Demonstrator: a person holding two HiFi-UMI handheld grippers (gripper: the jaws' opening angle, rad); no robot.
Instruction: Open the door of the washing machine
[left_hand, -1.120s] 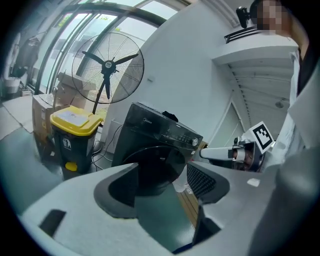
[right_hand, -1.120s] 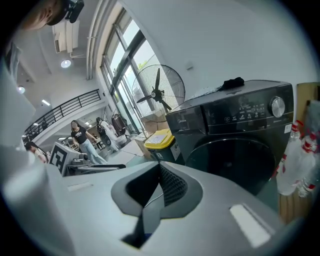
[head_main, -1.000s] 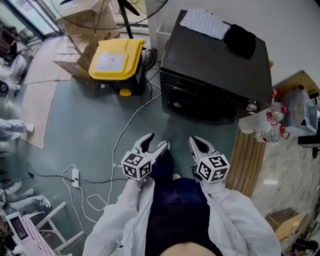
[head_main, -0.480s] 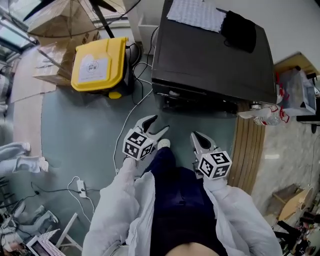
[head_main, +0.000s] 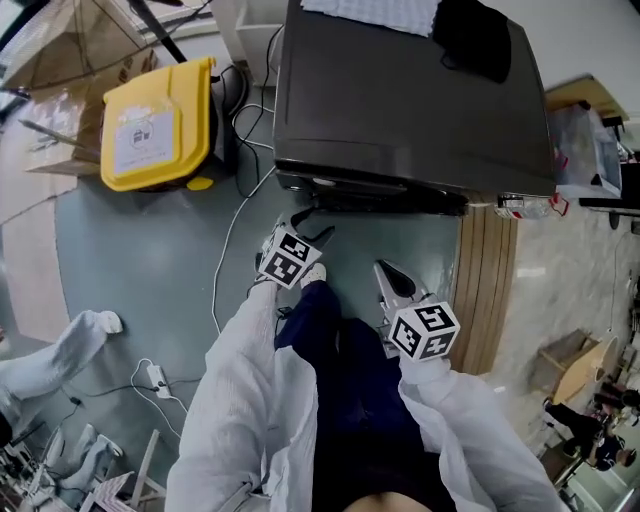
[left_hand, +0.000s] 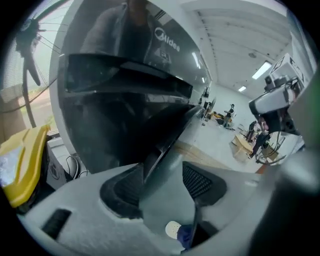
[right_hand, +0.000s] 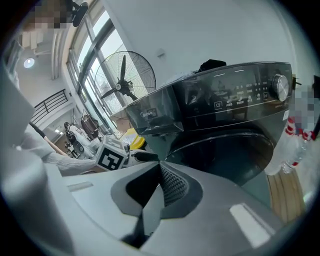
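so the black washing machine (head_main: 410, 90) is seen from above at the top of the head view. its round door (right_hand: 225, 150) is shut, and in the right gripper view it's found on the front face, under the control panel (right_hand: 245, 92). the left gripper (head_main: 308, 228) is held right up at the machine's front, just by the door's left rim. its jaws are parted fairly wide and have just been closing. only grey floor (head_main: 150, 250) and a shoe tip (left_hand: 173, 230) are seen through the gap, so nothing is pinched, though the machine's dark front edge is seen right at the jaw tips. the right gripper (head_main: 388, 275) is held further back, jaws pressed together on nothing. a yellow bin (head_main: 155, 125) is parked left of the machine, a white cable (head_main: 225, 250) is trailed over the floor, and a black cloth (head_main: 475, 35) is draped on top.
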